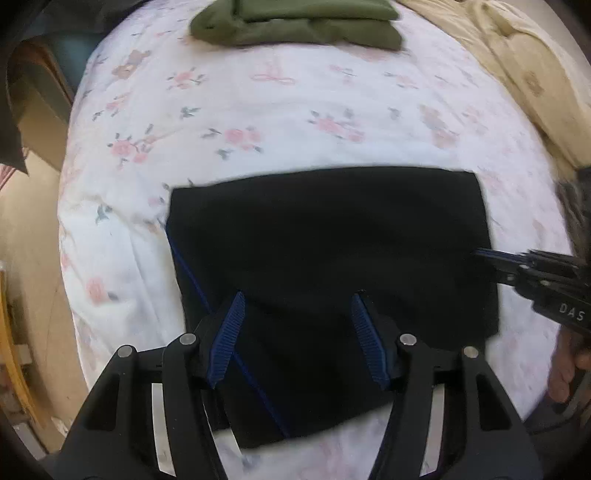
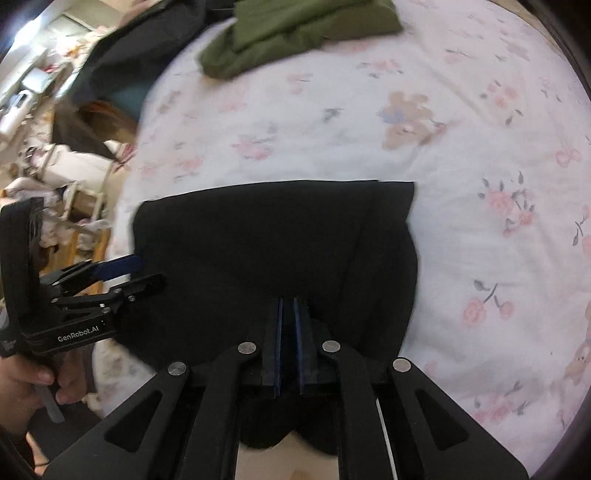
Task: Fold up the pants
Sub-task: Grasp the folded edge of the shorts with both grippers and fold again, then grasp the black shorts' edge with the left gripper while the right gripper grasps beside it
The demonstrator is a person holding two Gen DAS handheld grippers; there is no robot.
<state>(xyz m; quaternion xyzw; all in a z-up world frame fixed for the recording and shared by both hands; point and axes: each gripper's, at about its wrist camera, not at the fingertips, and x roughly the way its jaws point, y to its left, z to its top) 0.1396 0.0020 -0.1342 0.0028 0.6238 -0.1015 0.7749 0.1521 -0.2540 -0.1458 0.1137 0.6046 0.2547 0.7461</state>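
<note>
Spread jaws on the left gripper (image 1: pixel 297 314) hang over the folded black pants (image 1: pixel 332 258), its blue ribbed pads (image 1: pixel 227 339) clear of the cloth, nothing pinched between them. Whether the fingertips brush the fabric cannot be told. On the right gripper (image 2: pixel 288 306) the jaws stand pressed nearly together, only a thin slit between the two blue pads; they sit over the near part of the same pants (image 2: pixel 277 251), and whether any cloth is caught in the slit is not clear.

Under everything lies the white floral bedsheet (image 1: pixel 258 110), covering most of both views. On it the pants form a flat dark rectangle near the bed's near edge, with a thin blue stripe (image 1: pixel 192 273) running along the left side in the left wrist view. In the right wrist view an upper layer ends at a straight fold line toward the right side.

Well beyond the pants, at the far side of the bed, sits a folded olive-green garment (image 1: pixel 295 22). A beige blanket (image 1: pixel 517 66) lies along the right edge in the left wrist view.

Each camera sees the other gripper at the side of the pants, with the holding hand (image 2: pixel 22 384) partly cut off by the frame. Motion blur softens the sheet's edges, and the cluttered room (image 2: pixel 55 177) left of the bed is hard to make out.
</note>
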